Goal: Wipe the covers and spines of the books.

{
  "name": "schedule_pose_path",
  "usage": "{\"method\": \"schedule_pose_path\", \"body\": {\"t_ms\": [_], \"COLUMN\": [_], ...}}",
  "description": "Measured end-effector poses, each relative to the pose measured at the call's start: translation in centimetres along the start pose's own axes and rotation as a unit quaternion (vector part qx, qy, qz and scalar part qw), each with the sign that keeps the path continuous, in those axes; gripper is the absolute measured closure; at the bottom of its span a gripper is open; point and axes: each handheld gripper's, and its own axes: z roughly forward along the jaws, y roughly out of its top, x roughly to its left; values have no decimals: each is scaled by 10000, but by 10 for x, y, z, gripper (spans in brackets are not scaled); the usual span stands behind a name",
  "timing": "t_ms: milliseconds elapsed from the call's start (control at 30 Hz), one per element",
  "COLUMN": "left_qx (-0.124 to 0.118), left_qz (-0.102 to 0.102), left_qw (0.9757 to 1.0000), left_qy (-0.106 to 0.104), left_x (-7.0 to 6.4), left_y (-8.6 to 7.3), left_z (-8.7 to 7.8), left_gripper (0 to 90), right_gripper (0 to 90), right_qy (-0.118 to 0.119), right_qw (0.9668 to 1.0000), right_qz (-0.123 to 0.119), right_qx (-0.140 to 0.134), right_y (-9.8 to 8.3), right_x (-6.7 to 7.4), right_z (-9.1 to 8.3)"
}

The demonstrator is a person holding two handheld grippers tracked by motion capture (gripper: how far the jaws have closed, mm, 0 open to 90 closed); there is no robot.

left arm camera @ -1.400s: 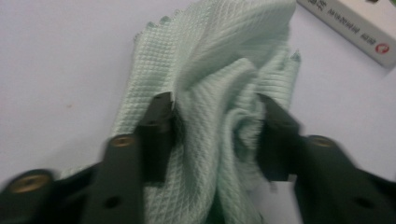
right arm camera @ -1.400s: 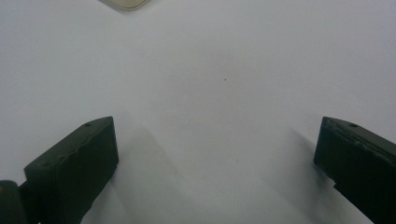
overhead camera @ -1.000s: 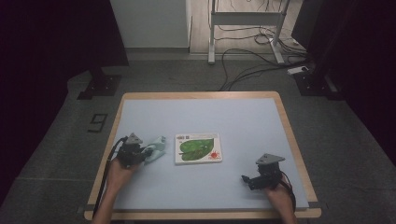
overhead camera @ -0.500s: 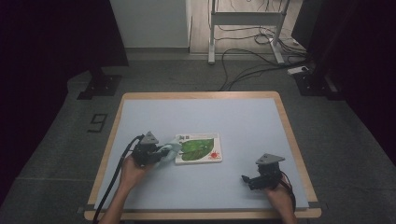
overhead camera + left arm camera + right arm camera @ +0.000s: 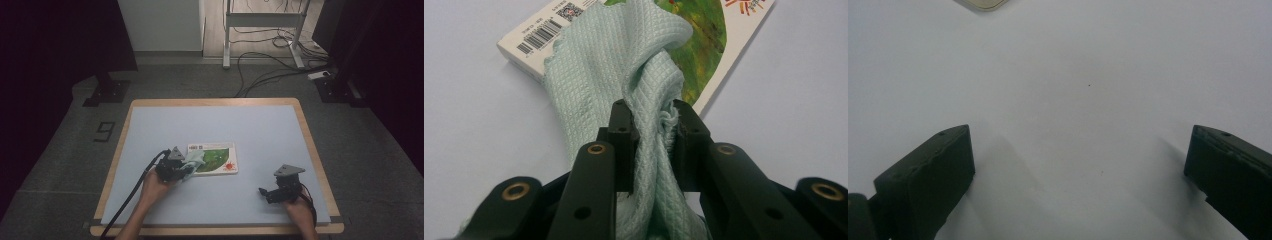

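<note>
A pale green waffle-weave cloth is pinched between the jaws of my left gripper, which is shut on it. The cloth's free end drapes over the left part of a flat green-covered book lying on the table. From above, the left gripper sits at the book's left edge with the cloth bunched there. My right gripper rests near the table's front right, jaws wide apart; its own view shows the gripper open over bare surface.
The table top is pale blue with a wooden rim. A corner of the book peeks in at the top of the right gripper view. Cables and a stand lie on the floor beyond the table.
My left gripper has carried the cloth rightward, from beside the book onto its left edge. The right gripper has stayed where it was.
</note>
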Motion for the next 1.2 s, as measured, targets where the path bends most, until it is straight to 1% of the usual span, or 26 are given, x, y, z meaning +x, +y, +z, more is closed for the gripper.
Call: {"method": "schedule_pose_path", "body": {"t_ms": [67, 133, 233, 300, 367, 467, 533, 600, 700, 733, 900, 933, 1067, 1133, 1167, 1200], "left_qx": [14, 79, 111, 117, 142, 163, 118, 123, 125, 118, 111, 90, 102, 82, 103, 110], "left_qz": [38, 132, 210, 202, 227, 276, 274, 303, 355, 324, 376, 348, 444, 449, 491, 487], "left_qw": [10000, 9999, 9997, 9997, 9996, 9993, 9991, 9990, 9986, 9985, 9980, 9979, 9974, 9970, 9967, 9966], "left_qy": [-1, -1, -50, -120, -121, -197, -287, -299, -375, -415, -502, -543, -566, -631, -639, -654], "left_x": [-1, -4, -7, -8, -10, -13, -16, -18, -22, -23, -28, -29, -35, -39, -40, -41], "left_y": [1, 5, 10, 11, 14, 19, 22, 25, 32, 33, 42, 44, 51, 55, 57, 59], "left_z": [1, 2, 6, 8, 10, 15, 19, 22, 28, 30, 38, 41, 47, 52, 54, 55], "left_gripper": [739, 739, 739, 739, 737, 737, 738, 737, 738, 738, 738, 738, 739, 738, 739, 739], "right_gripper": [0, 0, 0, 0, 0, 0, 0, 0, 0, 0, 0, 0, 0, 0, 0, 0], "right_qy": [-2, -1, -1, -1, -2, -1, -2, -2, -1, -1, -1, -1, 0, 0, 0, -1], "right_qw": [10000, 10000, 10000, 10000, 10000, 10000, 10000, 10000, 10000, 10000, 10000, 10000, 10000, 10000, 10000, 10000], "right_qz": [2, 2, 3, 3, 2, 0, -1, 0, 1, 1, 1, 0, 1, 0, 1, 1], "right_qx": [-1, -1, -1, -1, -1, -1, -2, -1, 0, 0, -1, 0, -1, 0, 0, -3], "right_y": [0, 0, 0, 0, 0, 0, 0, 0, 0, 0, 0, 0, 0, 0, 0, 0], "right_x": [0, 0, 0, 0, 0, 0, 0, 0, 0, 0, 0, 0, 0, 0, 0, 0], "right_z": [0, 0, 0, 0, 0, 0, 0, 0, 0, 0, 0, 0, 0, 0, 0, 0]}}
